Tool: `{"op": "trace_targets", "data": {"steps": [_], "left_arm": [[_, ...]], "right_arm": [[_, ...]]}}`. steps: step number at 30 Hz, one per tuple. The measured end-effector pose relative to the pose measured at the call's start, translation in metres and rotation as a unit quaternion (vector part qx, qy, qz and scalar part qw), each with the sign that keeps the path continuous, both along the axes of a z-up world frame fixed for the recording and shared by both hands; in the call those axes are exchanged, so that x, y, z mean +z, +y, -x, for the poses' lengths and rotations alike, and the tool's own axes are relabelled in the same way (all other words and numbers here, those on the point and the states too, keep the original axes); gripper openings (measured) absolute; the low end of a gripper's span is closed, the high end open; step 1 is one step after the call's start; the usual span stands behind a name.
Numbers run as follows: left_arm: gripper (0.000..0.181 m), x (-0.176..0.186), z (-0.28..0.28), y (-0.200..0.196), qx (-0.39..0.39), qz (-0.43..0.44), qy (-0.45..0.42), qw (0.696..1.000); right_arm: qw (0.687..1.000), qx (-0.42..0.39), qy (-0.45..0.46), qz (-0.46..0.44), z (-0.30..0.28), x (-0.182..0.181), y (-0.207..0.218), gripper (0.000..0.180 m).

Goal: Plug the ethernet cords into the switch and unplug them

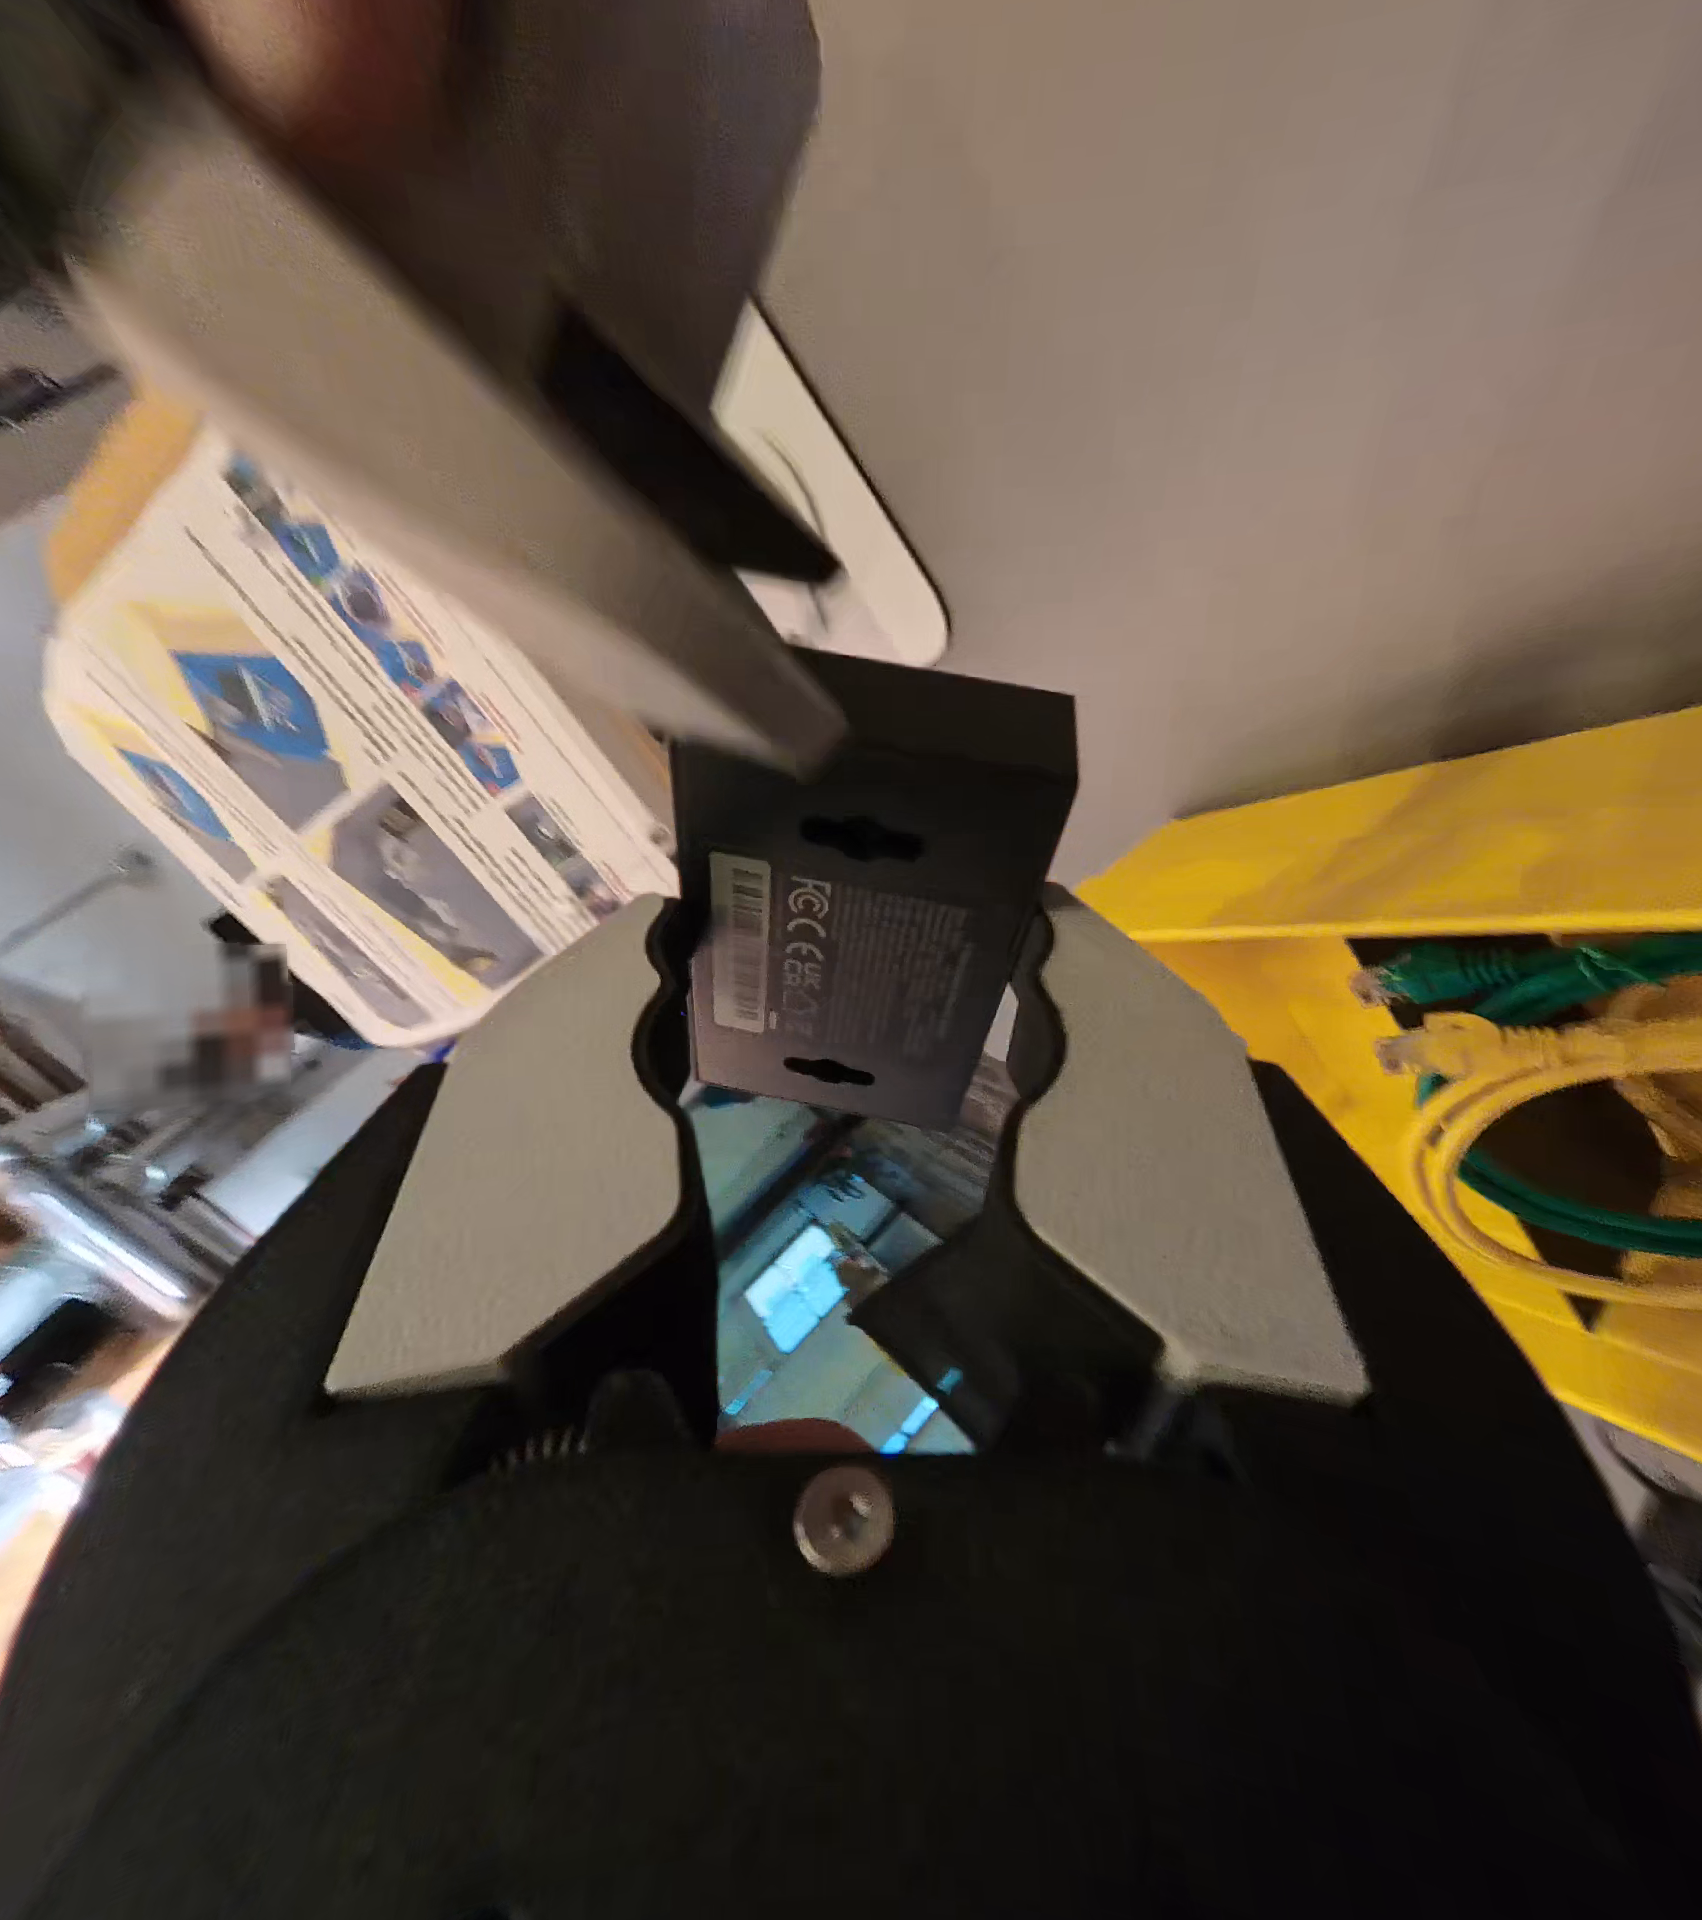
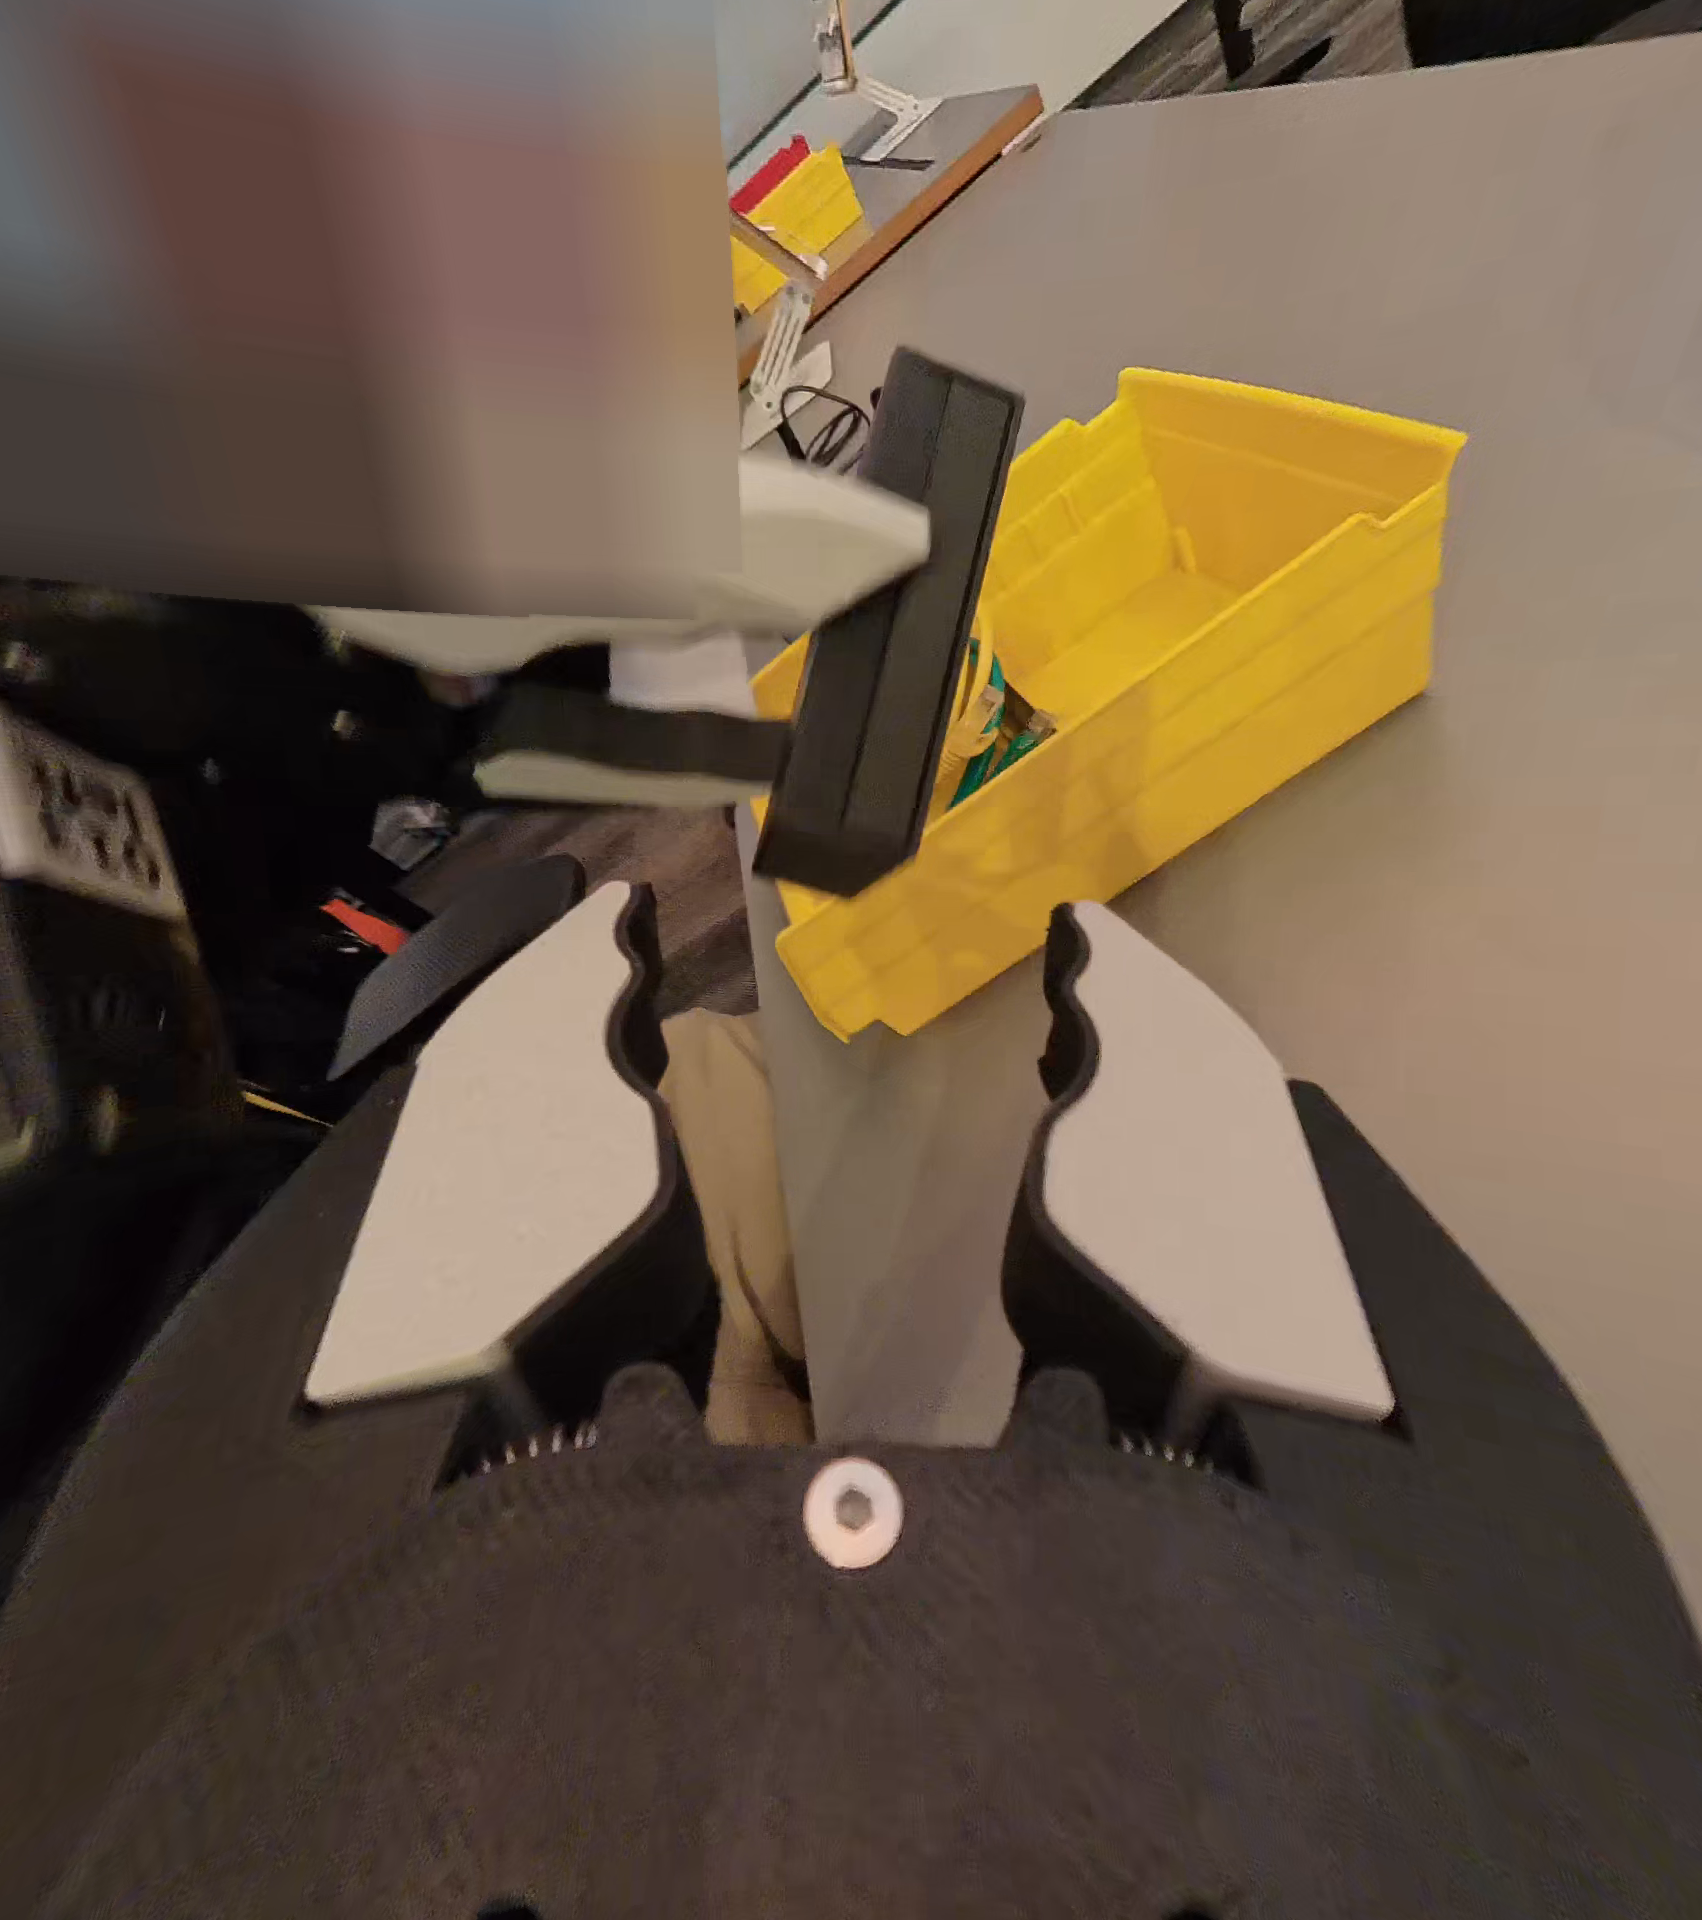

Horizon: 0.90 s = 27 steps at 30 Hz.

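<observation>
Black switch [image 1: 878, 935] pinched in left gripper [image 1: 852, 997] jaws; right gripper [image 2: 852, 997] jaws spread, empty; cords in yellow bin [image 2: 1242, 644] on bench [image 2: 1553, 935]

The switch [image 1: 878, 914] looks like matt black plastic, with a paper sticker on its underside. The bin [image 2: 1242, 623] is smooth yellow plastic with a slight sheen. The table [image 2: 1501, 1039] is smooth, matt grey. The fingers [image 2: 514, 1143] have matt grey faces and grainy black plastic edges. The box [image 1: 327, 727] is glossy printed cardboard

Switch [image 1: 878, 925] underside: barcode sticker + printed marks; printed box [image 1: 348, 769] (text blurred)
</observation>
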<state>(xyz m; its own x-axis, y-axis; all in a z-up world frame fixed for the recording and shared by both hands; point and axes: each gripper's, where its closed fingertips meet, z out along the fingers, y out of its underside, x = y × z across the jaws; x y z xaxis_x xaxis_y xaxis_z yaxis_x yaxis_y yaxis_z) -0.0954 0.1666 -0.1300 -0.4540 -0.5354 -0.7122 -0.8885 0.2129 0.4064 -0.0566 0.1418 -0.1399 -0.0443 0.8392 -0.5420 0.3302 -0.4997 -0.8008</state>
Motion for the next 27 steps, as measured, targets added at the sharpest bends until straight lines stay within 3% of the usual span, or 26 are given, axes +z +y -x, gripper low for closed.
{"op": "trace_targets", "data": {"steps": [3, 5, 9, 12, 15, 20, 24, 27], "left_arm": [[0.059, -0.004, -0.022, -0.003, -0.03, -0.013, 0.02, 0.999], [0.06, -0.004, -0.031, -0.002, -0.044, -0.028, 0.028, 0.998], [0.061, -0.002, -0.038, 0.0, -0.036, -0.034, -0.013, 0.999], [0.11, 0.02, -0.036, 0.007, 0.0, -0.066, -0.118, 0.991], [0.136, 0.023, -0.038, 0.003, 0.042, -0.032, -0.279, 0.959], [0.142, 0.026, -0.062, -0.001, 0.041, -0.006, -0.5, 0.865], [0.117, 0.043, -0.072, -0.008, -0.028, -0.044, -0.57, 0.82], [0.116, 0.039, -0.071, -0.012, -0.037, -0.026, -0.578, 0.815]], "right_arm": [[1.0, 0.015, -0.003, 0.019, 0.011, -0.007, -0.005, 0.066], [0.999, 0.027, 0.029, 0.037, 0.012, -0.003, -0.009, 0.032], [0.997, 0.022, 0.061, 0.052, 0.006, 0.0, -0.003, 0.03], [0.992, -0.002, 0.109, 0.064, -0.006, 0.012, 0.007, 0.029], [0.981, -0.02, 0.173, 0.081, -0.021, 0.033, 0.012, 0.029], [0.973, -0.024, 0.225, 0.053, -0.026, 0.055, -0.004, 0.029], [0.967, -0.006, 0.241, 0.079, -0.02, 0.058, -0.021, 0.029], [0.964, 0.003, 0.242, 0.111, -0.017, 0.053, -0.025, 0.029]]}}
